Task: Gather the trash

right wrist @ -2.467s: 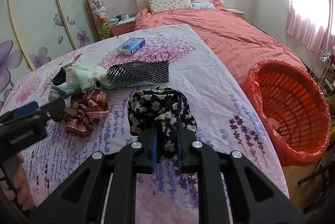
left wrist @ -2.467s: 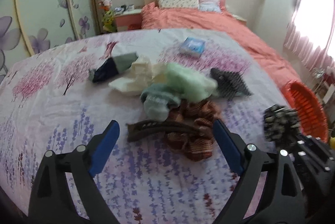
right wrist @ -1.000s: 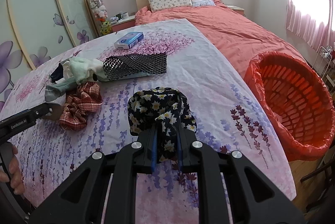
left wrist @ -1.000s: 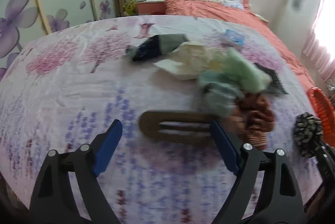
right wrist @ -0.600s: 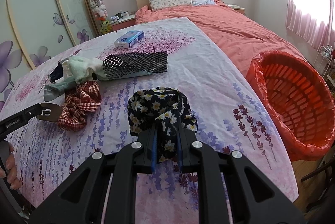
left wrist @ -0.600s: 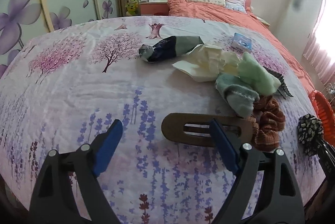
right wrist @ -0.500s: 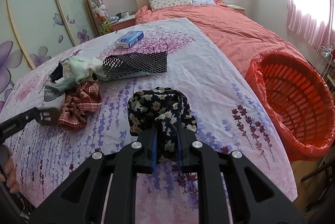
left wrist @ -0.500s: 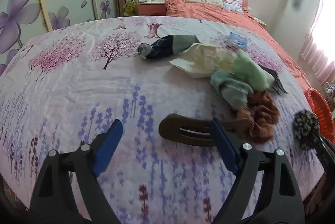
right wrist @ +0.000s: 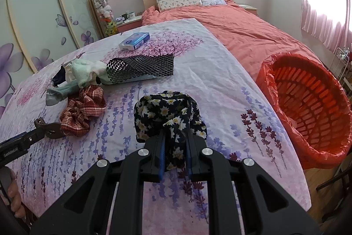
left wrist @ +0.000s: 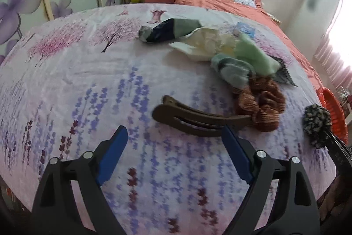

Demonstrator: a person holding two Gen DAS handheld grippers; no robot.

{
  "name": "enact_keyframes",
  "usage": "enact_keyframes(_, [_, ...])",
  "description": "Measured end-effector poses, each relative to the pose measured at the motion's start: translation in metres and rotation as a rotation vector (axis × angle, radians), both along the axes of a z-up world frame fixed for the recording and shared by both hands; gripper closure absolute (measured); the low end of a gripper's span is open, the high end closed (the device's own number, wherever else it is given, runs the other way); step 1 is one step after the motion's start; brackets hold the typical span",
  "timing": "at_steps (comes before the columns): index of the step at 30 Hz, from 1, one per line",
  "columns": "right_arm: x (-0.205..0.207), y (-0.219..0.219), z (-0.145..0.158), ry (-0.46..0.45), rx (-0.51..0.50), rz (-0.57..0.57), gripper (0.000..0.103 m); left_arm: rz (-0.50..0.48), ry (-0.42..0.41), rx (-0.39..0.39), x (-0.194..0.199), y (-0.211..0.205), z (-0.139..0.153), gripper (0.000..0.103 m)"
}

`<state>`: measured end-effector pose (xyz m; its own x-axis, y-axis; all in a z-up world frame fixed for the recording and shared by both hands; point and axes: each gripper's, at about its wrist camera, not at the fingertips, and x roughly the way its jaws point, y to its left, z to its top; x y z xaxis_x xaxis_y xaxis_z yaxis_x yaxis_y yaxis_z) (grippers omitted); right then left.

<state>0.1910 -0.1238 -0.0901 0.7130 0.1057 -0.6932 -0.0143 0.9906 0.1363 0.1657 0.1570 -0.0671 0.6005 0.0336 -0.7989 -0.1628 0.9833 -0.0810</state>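
Note:
My left gripper point(left wrist: 175, 133) stands open and wide above the flowered bedspread. A long brown hair clip point(left wrist: 198, 120) lies on its edge just beyond the right fingertip point(left wrist: 228, 136), and no pad presses on it. Its far end meets a red checked scrunchie point(left wrist: 261, 103). My right gripper point(right wrist: 175, 136) is shut on a black scrunchie with white flowers point(right wrist: 165, 112), held just above the bed. An orange basket point(right wrist: 270, 72) lined with a red bag stands to its right, beside the bed. From the right wrist view, the left gripper's tip point(right wrist: 33, 136) reaches the clip point(right wrist: 49, 128).
A heap of socks, a cream wrapper point(left wrist: 204, 46) and a black mesh sleeve point(right wrist: 140, 68) lies beyond the red scrunchie. A blue tissue pack point(right wrist: 134, 40) sits farther back. A second bed with an orange cover point(right wrist: 242, 37) is behind. A person's hand point(right wrist: 13, 195) shows at the lower left.
The brown clip has turned from lying flat to standing on its edge beside the left gripper's right finger. The left view has swung slightly. The right gripper and its floral scrunchie have stayed put.

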Motion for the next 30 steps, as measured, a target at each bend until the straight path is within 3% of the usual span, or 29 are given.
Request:
enact_keyframes(12, [-0.001,0.0,-0.001,0.0,-0.004,0.002,0.088,0.025,0.04,0.054,0.026,-0.035,-0.017,0.015])
enact_keyframes(20, [0.004,0.004,-0.002,0.0,-0.009,0.011,0.088,0.078,0.052,0.035,0.044,0.013,-0.015,0.015])
enact_keyframes(26, [0.006,0.006,-0.001,0.0,-0.011,0.012,0.088,0.109,0.018,0.114,0.071,0.034,-0.002,0.018])
enact_keyframes(30, [0.007,0.007,-0.001,-0.001,-0.011,0.015,0.088,0.107,0.012,0.035,0.07,0.056,0.002,0.018])
